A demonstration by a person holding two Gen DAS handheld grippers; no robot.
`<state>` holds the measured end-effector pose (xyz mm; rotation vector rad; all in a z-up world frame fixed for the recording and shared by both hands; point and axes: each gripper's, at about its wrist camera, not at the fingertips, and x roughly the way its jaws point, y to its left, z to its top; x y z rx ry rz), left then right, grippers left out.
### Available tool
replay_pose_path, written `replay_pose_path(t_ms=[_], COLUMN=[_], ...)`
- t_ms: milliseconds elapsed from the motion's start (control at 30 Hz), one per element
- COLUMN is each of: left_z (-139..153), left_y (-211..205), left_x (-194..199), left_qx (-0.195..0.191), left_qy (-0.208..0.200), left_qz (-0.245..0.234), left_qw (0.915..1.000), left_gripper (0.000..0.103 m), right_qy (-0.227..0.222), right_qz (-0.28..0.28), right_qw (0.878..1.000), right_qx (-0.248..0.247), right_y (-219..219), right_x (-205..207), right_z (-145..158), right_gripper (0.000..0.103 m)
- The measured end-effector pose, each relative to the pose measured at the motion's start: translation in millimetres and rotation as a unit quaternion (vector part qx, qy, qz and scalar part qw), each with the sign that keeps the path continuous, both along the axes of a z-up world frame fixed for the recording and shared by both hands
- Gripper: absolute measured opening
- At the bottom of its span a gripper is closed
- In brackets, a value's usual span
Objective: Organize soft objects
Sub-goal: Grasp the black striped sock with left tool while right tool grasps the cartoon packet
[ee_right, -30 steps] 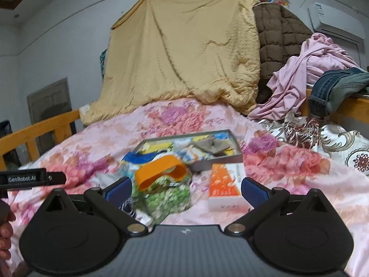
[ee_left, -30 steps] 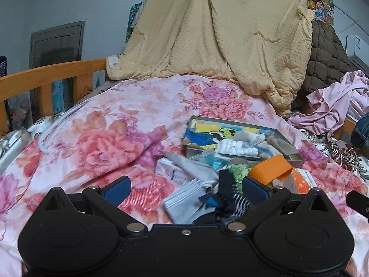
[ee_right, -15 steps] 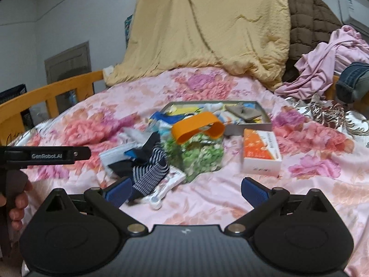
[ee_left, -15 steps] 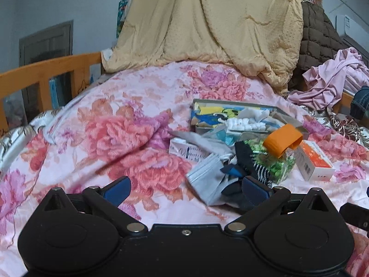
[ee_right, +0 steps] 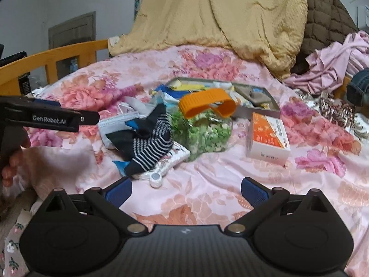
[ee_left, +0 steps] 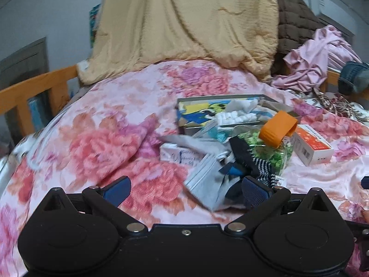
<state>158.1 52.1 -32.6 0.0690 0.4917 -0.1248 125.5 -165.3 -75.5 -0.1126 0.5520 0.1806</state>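
Observation:
A heap of small things lies on the floral bed cover: a dark striped sock (ee_right: 147, 143) (ee_left: 253, 161), a grey pouch (ee_left: 207, 182) (ee_right: 115, 124), a jar of green pieces with an orange lid (ee_right: 205, 120) (ee_left: 276, 133), and a white and orange box (ee_right: 267, 138) (ee_left: 313, 145). Behind them is a shallow grey tray (ee_left: 230, 113) (ee_right: 260, 108) with cloth items. My left gripper (ee_left: 185, 188) is open and empty, just short of the pouch; it also shows in the right wrist view (ee_right: 57, 117). My right gripper (ee_right: 186, 190) is open and empty, in front of the heap.
A yellow blanket (ee_left: 189, 23) hangs at the back. Pink clothes (ee_left: 322, 53) and jeans (ee_left: 355, 78) pile at the right. A wooden bed rail (ee_left: 34, 92) runs along the left. A brown quilt (ee_right: 327, 23) is behind.
Both grippers have pulled back and tilted down toward the bed, so the heap now lies ahead of the fingers. Both stay open and empty.

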Motion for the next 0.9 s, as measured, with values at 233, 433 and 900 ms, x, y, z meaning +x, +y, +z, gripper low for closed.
replay_pose_path(t_ms=[233,433,900], left_z=[-1.0,2.3,-10.6], left_y=[-12.0,-17.8,-26.4], left_x=[21.6,26.8,54.0], left_qx=[0.004,-0.039,-0.063], left_qy=[0.025,0.026,0.113], left_qz=[-0.076,-0.125,-0.227], left_qw=[0.9968,0.991,0.9652], left_gripper=[0.102,0.102,0.1], right_qy=[0.033,0.064,0.078], right_qz=[-0.028,-0.027,0.032], right_qw=[0.999,0.997,0.996], right_qx=[0.01,0.019,-0.011], right_y=[-10.5,-12.2,3.1], right_x=[11.4,22.3,43.5], right_z=[-7.6,-15.4,-22.3], right_gripper=[0.103,0.103,0.091])
